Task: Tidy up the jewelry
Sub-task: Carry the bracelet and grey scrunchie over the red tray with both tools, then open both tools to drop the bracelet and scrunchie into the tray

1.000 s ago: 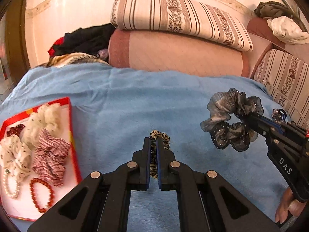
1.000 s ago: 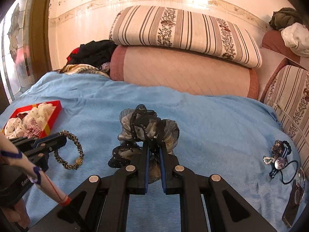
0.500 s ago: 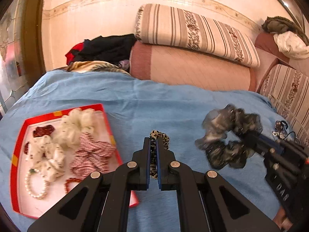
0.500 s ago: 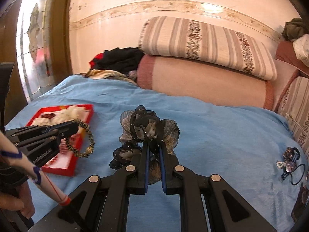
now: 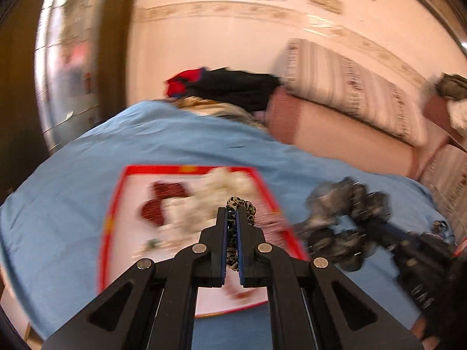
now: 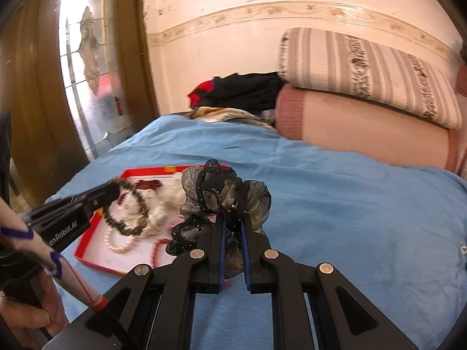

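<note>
2 scrunchies held: left gripper (image 5: 232, 218), marked "enRobot.AI", pinches leopard scrunchie (image 5: 240, 207); right gripper (image 6: 232, 218) clamps grey scrunchie (image 6: 224, 195).

You've got two grippers: left gripper (image 5: 232, 218), right gripper (image 6: 232, 218). One leopard-print scrunchie (image 5: 240, 207) in the left, one grey scrunchie (image 6: 224, 192) in the right. One red tray (image 6: 96, 265) on one blue blanket (image 6: 350, 204). In the tray you can count one pearl bracelet (image 6: 119, 243) and one red bead bracelet (image 6: 156, 252); the pale scrunchies there are too blurred to count. Two pillows: one striped pillow (image 6: 364, 70), one pink bolster (image 6: 364, 134).
</note>
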